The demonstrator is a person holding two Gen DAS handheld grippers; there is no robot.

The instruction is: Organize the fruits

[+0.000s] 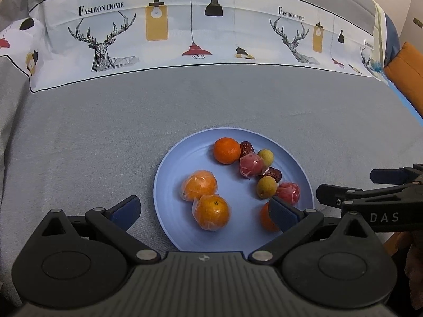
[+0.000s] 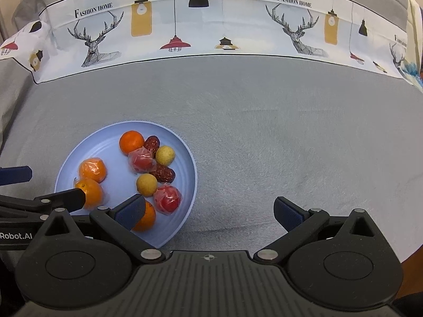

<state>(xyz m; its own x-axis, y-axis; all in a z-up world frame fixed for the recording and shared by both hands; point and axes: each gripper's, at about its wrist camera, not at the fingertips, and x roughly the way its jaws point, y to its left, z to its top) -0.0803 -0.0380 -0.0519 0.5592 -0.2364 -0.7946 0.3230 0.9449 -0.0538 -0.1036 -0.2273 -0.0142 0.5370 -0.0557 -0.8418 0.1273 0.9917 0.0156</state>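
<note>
A light blue plate (image 1: 169, 174) (image 2: 76, 153) on the grey cloth holds several fruits: oranges, some in clear wrap (image 1: 199, 185) (image 2: 92, 170), one bare (image 1: 226, 150) (image 2: 131, 142), wrapped red fruits (image 1: 288, 192) (image 2: 167, 198), yellow-green round fruits (image 1: 266, 187) (image 2: 147, 184) and dark red dates (image 1: 273, 173) (image 2: 164, 173). My left gripper (image 1: 205, 211) is open and empty, its jaws straddling the plate's near part. My right gripper (image 2: 210, 212) is open and empty, its left finger (image 2: 130, 211) over the plate's near right edge in front of an orange (image 2: 148, 218).
A grey cloth (image 1: 105, 132) (image 2: 290, 145) covers the table, with a printed deer-and-lamp band (image 1: 185, 26) (image 2: 211, 21) at the back. An orange cushion (image 1: 407, 71) lies at the far right. The right gripper's fingers (image 1: 343, 192) show beside the plate in the left wrist view.
</note>
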